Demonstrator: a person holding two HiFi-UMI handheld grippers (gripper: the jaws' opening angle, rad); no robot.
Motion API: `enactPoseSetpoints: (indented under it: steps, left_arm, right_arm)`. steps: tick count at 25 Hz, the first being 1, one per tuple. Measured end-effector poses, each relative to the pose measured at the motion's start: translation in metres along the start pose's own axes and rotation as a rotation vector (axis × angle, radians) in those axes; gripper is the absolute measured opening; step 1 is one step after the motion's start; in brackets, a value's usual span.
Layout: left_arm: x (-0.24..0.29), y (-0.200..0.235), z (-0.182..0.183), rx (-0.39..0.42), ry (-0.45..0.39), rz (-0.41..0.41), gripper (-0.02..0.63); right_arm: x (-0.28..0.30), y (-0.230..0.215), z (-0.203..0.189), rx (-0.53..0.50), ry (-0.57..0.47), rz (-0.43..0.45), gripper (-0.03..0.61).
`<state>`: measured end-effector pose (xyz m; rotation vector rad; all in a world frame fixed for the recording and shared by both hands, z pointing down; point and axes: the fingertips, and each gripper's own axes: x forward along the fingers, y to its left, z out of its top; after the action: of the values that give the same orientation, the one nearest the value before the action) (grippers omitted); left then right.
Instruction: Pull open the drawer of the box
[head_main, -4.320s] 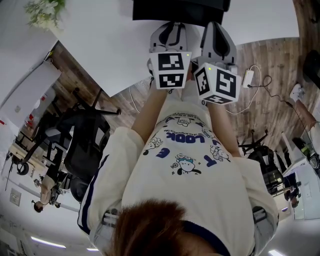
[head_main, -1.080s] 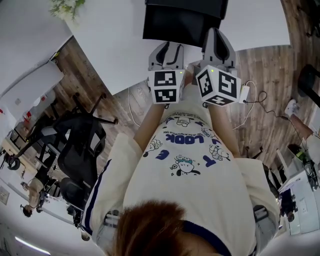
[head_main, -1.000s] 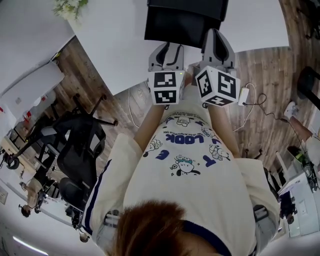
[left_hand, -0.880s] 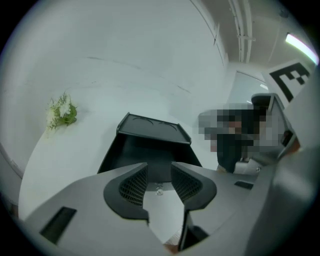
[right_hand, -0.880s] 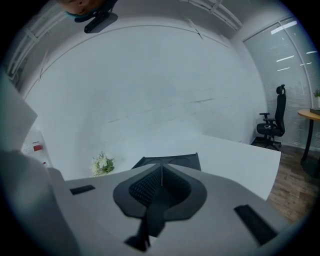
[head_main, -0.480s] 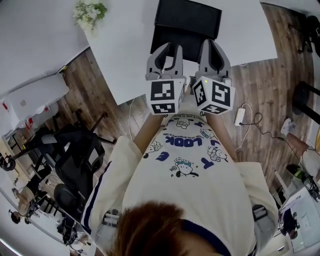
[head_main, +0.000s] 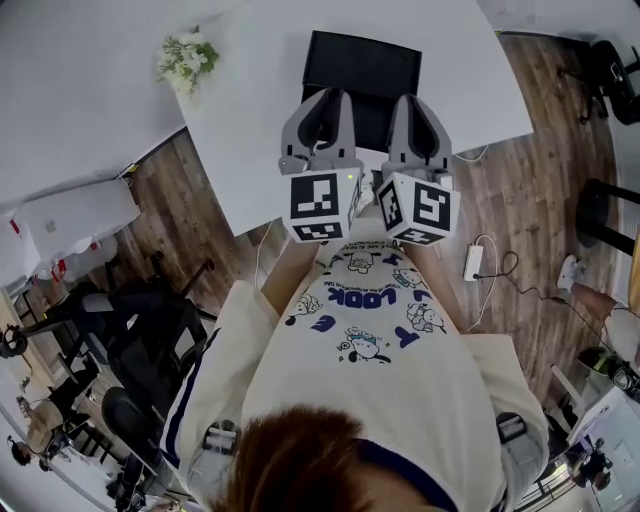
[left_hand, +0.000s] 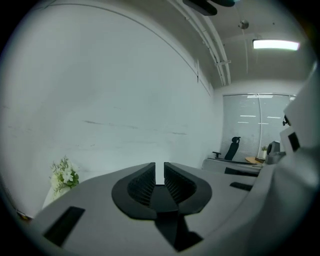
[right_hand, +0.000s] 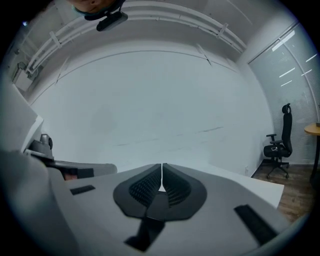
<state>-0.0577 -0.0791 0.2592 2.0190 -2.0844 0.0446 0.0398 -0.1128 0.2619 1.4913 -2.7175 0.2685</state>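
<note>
In the head view a black box (head_main: 362, 62) stands on a white table (head_main: 250, 120); I cannot make out its drawer from above. Both grippers are held side by side over the table's near edge, just short of the box. The left gripper (head_main: 328, 97) (left_hand: 159, 171) has its jaws closing, with a narrow gap left and nothing between them. The right gripper (head_main: 416, 102) (right_hand: 161, 176) has its jaws together, also holding nothing. Both gripper views look level at a bare white wall, and the box does not show in them.
A small bunch of white flowers (head_main: 184, 58) (left_hand: 64, 175) sits at the table's far left. Black office chairs (head_main: 150, 320) stand on the wooden floor to the left. A power strip with cable (head_main: 473, 262) lies on the floor to the right, beyond it a stool (head_main: 600, 215).
The head view has tipped forward: the black box and table have come fully into view. Both grippers stay side by side, now just before the box.
</note>
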Motion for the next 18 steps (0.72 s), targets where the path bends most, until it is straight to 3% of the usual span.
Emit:
enactPoseSetpoints:
  steps: [18]
  left_arm:
    - [-0.0061, 0.001, 0.0081, 0.032, -0.024, -0.008, 0.061]
  right_arm:
    - [-0.0045, 0.0025, 0.0086, -0.019, -0.032, -0.009, 0.031]
